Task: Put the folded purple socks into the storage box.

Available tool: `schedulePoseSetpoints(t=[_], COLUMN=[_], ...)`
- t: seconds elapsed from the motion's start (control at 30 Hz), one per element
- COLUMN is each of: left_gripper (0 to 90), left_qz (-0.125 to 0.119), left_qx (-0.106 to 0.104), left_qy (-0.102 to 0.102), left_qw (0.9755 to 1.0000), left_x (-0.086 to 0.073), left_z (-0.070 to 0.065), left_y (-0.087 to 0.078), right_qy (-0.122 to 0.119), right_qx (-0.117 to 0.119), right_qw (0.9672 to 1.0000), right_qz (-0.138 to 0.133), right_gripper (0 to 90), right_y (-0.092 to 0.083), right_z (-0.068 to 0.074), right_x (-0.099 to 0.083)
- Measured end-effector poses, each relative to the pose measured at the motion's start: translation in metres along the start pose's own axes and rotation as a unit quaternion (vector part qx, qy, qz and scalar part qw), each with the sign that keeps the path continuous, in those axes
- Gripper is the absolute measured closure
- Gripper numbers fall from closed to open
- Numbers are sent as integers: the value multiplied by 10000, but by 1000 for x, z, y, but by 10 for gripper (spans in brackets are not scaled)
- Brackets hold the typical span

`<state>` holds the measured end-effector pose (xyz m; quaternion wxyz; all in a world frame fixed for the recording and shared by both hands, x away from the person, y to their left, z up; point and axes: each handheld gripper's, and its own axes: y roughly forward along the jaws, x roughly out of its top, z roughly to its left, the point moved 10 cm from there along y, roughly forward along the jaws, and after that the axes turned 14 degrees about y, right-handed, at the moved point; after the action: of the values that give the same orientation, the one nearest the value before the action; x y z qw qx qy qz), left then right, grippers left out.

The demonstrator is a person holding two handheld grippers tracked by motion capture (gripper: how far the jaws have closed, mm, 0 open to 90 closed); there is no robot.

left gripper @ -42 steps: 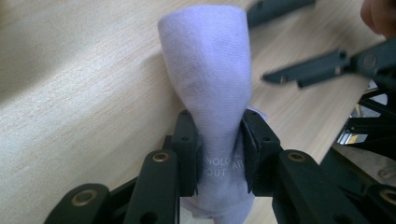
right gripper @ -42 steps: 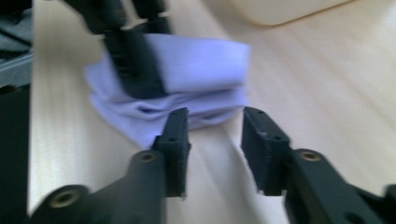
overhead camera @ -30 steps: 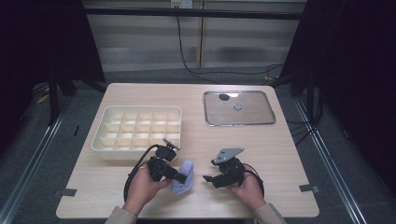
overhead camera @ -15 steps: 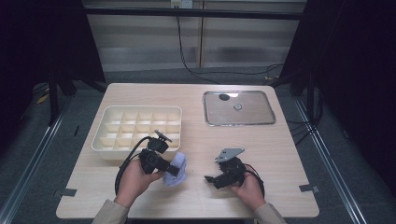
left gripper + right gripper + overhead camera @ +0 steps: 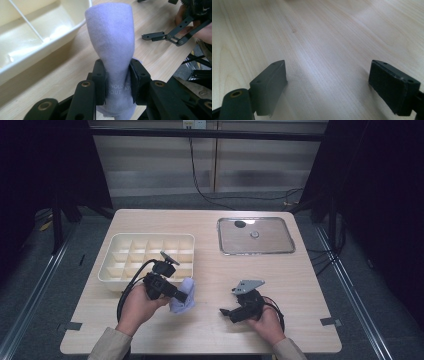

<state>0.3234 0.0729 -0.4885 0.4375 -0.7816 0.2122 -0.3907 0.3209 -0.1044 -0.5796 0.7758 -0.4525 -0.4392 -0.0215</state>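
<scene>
Tan sleeves (image 5: pixel 111 344); black grippers (image 5: pixel 184 295), seemingly brass-coloured screws (image 5: pixel 85 84); looping black cable (image 5: pixel 131 281).

Divided tray (image 5: pixel 120 251) set at desk (image 5: pixel 210 330) left, flat metal tray (image 5: pixel 256 236) behind right, cloth (image 5: pixel 183 296) held just before divided tray, between both grippers.

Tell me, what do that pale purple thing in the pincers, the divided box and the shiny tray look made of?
The purple thing looks like soft knit fabric, perhaps a sock: fine ribbed weave, and it bunches where the left gripper pinches it. The divided box seems glossy cream plastic, with light glinting off its smooth walls. The tray looks like polished metal, reflecting like a mirror.
</scene>
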Motion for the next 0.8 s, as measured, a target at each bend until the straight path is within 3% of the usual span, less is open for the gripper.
schedulePoseSetpoints(t=[0.57,0.8], left_gripper=[700,702], left_qz=[184,120], left_qx=[152,214], left_qy=[185,232], left_qw=[9995,9994], left_x=[13,23], left_z=[2,2], left_y=[-25,-36], right_qy=[-10,-7], right_qx=[-39,-36], right_qw=[10000,10000], right_qz=[-11,-5], right_gripper=[139,138], right_y=[0,0], right_z=[-1,0], right_x=[0,0])
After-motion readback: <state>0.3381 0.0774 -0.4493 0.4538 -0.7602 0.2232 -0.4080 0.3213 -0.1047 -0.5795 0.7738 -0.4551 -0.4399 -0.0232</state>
